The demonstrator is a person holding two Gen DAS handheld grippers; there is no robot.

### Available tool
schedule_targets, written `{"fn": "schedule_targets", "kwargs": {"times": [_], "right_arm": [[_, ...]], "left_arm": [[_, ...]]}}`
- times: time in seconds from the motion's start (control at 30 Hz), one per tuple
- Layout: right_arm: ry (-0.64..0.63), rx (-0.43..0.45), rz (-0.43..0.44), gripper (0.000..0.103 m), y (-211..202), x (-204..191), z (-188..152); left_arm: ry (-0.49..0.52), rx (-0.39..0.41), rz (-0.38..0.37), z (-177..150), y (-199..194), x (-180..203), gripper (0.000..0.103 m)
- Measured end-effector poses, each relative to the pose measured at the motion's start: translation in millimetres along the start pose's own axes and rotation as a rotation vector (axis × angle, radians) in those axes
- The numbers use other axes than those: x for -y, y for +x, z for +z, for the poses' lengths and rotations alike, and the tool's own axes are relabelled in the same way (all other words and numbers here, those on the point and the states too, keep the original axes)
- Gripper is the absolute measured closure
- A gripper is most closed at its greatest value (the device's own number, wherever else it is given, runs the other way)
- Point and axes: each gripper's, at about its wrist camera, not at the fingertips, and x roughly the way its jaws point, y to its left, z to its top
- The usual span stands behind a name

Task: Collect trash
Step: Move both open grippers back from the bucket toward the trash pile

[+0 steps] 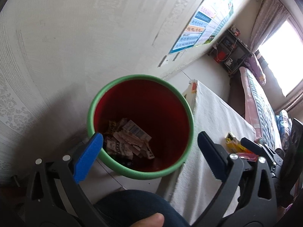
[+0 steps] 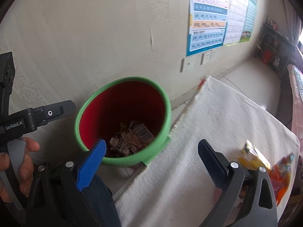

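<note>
A bin with a green rim (image 1: 140,174) (image 2: 123,163) and a red inside stands on the floor between the wall and a table. Torn paper and wrappers (image 1: 128,140) (image 2: 130,140) lie at its bottom. My left gripper (image 1: 149,138) hangs open above the bin's mouth with nothing between its fingers. My right gripper (image 2: 151,143) is open and empty too, over the bin's near rim and the table's edge. A yellow wrapper (image 1: 233,144) (image 2: 253,158) and an orange wrapper (image 2: 280,177) lie on the table's white cloth (image 1: 208,113) (image 2: 217,123).
The wall behind the bin carries posters (image 2: 208,19) and sockets (image 2: 206,57). A dark shelf (image 1: 229,51) stands at the far end, and a bed (image 1: 255,94) lies to the right. A person's knee in dark trousers (image 1: 132,208) is below the bin. A hand (image 2: 26,162) holds the left gripper's handle.
</note>
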Motion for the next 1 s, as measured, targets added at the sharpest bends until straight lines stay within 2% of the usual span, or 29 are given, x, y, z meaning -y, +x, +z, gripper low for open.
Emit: {"fn": "schedule_targets", "kwargs": {"times": [0.17, 0.4, 0.5, 0.67, 0.77, 1.0], "right_arm": [[0.028, 0.013, -0.023, 0.009, -20, 19, -12], [0.104, 0.035, -0.079, 0.009, -52, 65, -47], [0.144, 0.037, -0.113, 0.009, -64, 89, -64], [0.216, 0.034, -0.17, 0.009, -82, 130, -94], [0.251, 0.03, -0.198, 0.009, -90, 151, -110], [0.305, 0.016, -0.243, 0.009, -104, 186, -143]], "left_arm": [[0.044, -0.022, -0.006, -10, 5, 28, 0.005], [0.141, -0.041, -0.036, -34, 14, 85, 0.005], [0.208, -0.012, -0.017, -47, 20, 111, 0.005], [0.333, -0.056, -0.033, -71, 36, 154, 0.005], [0.331, -0.092, -0.087, -78, 42, 170, 0.005], [0.399, -0.084, -0.132, -93, 45, 208, 0.005]]}}
